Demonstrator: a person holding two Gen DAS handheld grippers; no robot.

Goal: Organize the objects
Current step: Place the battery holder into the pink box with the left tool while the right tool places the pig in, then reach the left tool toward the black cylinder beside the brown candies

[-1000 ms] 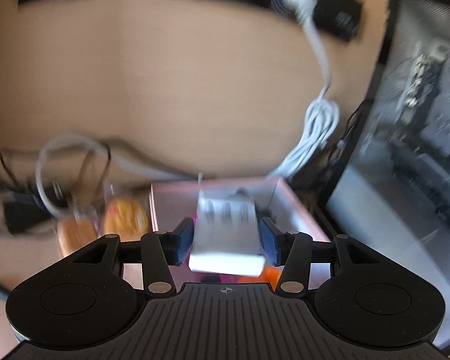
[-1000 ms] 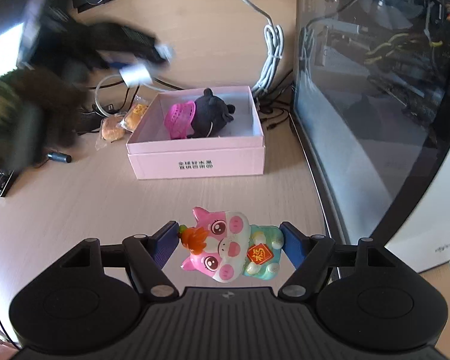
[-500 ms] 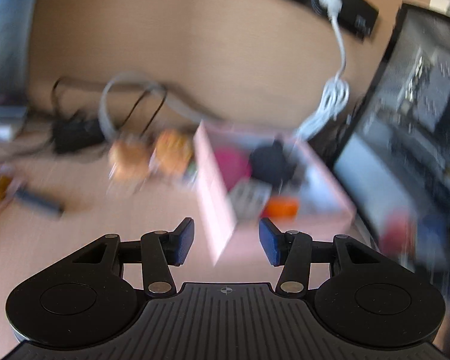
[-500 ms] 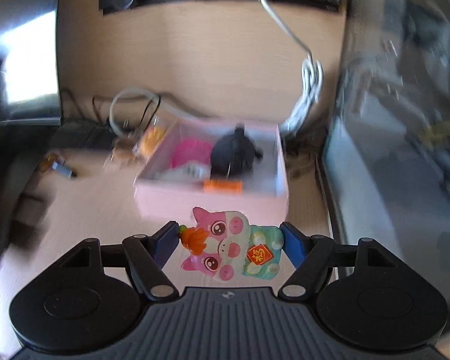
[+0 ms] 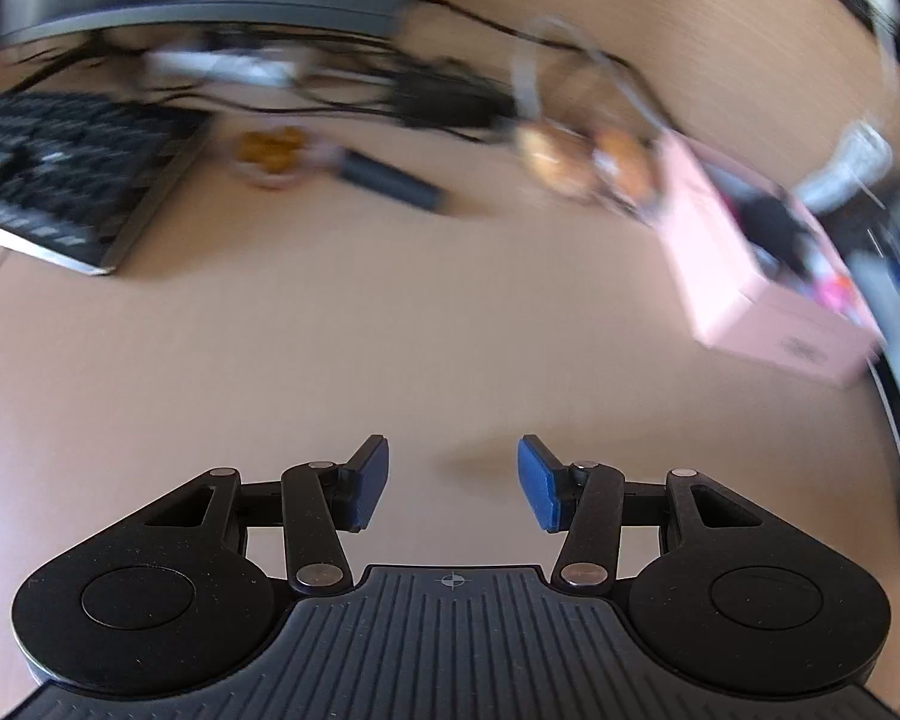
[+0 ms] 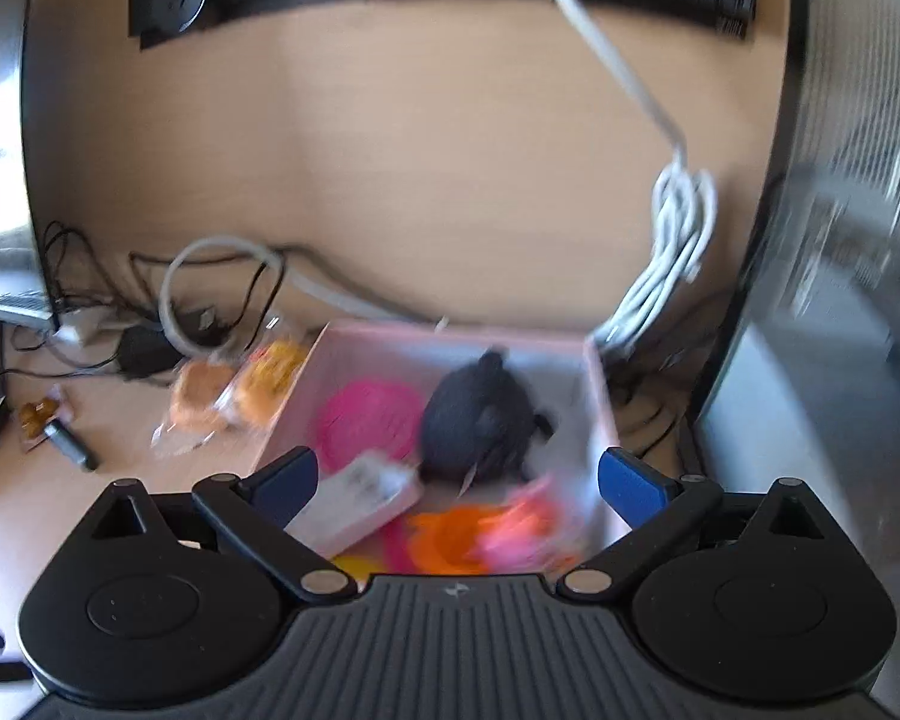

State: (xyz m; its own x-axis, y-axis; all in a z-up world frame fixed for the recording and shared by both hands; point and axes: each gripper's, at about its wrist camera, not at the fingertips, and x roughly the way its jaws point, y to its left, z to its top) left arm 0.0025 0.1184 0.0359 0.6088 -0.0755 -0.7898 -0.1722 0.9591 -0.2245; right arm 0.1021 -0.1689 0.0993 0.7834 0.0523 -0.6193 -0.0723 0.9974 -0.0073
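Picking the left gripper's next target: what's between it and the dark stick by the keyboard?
Bare desk, per the left wrist view: nothing between the open left gripper and the stick. Blurred, so small items could be missed.

Your matte black plastic left gripper (image 5: 453,483) carries blue rectangular finger pads (image 5: 535,483), silver pivot screws and a ribbed body with a small crosshair mark at twelve o'clock. Your right gripper (image 6: 457,483) is built identically.

Matt wood-grain desk (image 5: 390,330); matt pink cardboard box (image 6: 600,384).
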